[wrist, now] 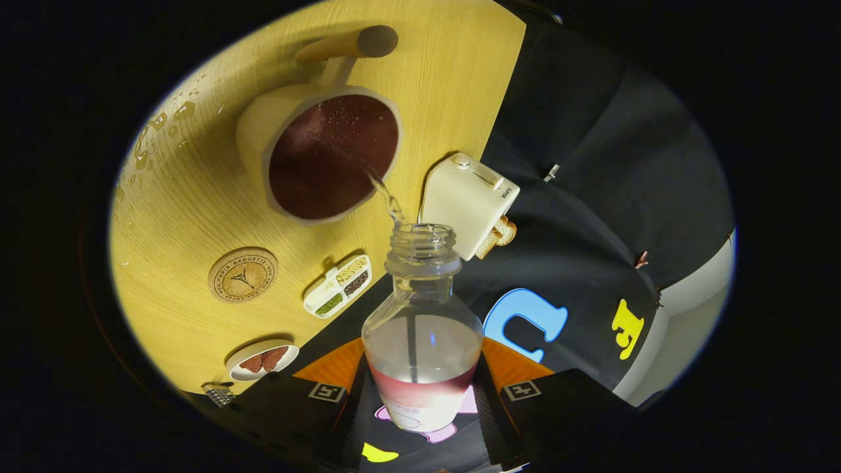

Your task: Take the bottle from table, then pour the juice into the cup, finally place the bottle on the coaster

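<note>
The black two-finger gripper (420, 401) is clamped on the clear glass bottle (422, 328), tipped toward the cream handled cup (322, 154); a thin stream of juice falls in. Pouring is underway. Next, I judge: right the bottle and carry it to the round cork coaster (242, 274).

gripper (420, 401) clamped on bottle (422, 328), both fingers on its base. Bottle tipped, open mouth just short of cup (325, 154), thin stream running into cup's dark juice. Coaster (242, 274) near cup, bare. Toaster (468, 200) just beside bottle mouth. Droplets on table (197, 197) beside cup.
</note>
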The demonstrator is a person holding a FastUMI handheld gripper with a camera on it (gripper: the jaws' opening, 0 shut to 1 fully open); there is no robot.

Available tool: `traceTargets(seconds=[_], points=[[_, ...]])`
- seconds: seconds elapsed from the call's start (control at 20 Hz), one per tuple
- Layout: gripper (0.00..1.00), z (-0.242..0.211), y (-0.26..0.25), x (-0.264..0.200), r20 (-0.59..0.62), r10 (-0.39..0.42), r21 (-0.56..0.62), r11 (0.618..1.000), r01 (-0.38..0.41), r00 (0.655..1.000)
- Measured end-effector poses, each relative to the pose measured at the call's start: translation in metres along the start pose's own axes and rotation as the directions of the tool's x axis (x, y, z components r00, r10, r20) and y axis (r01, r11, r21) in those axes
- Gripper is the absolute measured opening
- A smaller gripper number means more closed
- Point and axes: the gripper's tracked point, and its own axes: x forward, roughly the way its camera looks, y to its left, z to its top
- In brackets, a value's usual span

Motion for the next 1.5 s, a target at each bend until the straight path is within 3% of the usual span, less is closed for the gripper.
traceTargets(seconds=[0.95,1.5], points=[[0.72,0.006,0.002,0.004,0.005,0.037,-0.114,0.993,-0.036,0.999],[0.72,0.002,-0.001,0.004,-0.011,0.042,-0.096,0.995,-0.043,0.999]])
